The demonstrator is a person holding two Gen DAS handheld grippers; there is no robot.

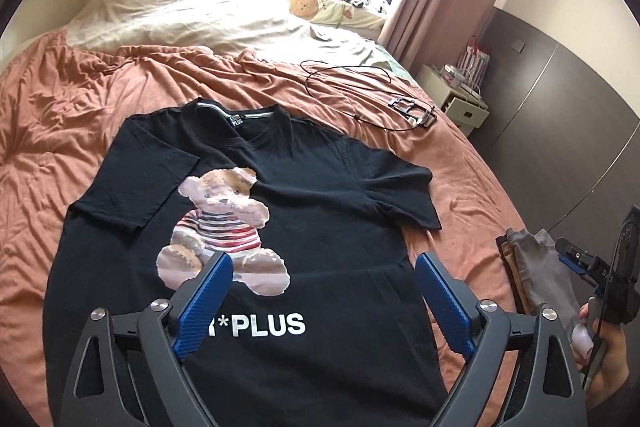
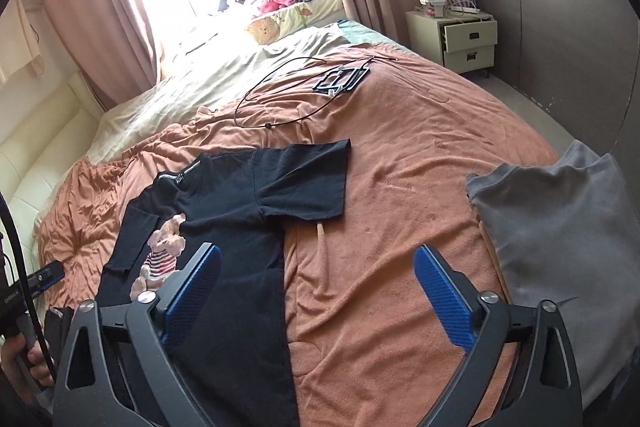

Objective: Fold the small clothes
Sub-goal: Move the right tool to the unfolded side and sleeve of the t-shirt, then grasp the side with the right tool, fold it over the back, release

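A black T-shirt [image 1: 320, 195] with a teddy-bear print and "PLUS" lettering lies flat, front up, on the orange bedspread [image 1: 80, 99]. It also shows in the right wrist view [image 2: 240, 203], with its right sleeve spread out. My left gripper [image 1: 324, 267] is open and empty, hovering above the shirt's lower front. My right gripper [image 2: 318, 267] is open and empty, above the shirt's right edge and the bedspread [image 2: 400, 187]. The right gripper also shows at the right edge of the left wrist view [image 1: 588, 263].
Folded grey clothes [image 2: 560, 227] lie at the bed's right edge, also seen in the left wrist view [image 1: 536, 267]. A black cable and a dark frame [image 2: 340, 79] lie farther up the bed. Pillows and bedding [image 1: 320, 7] are near the window. A white nightstand [image 2: 464, 39] stands right.
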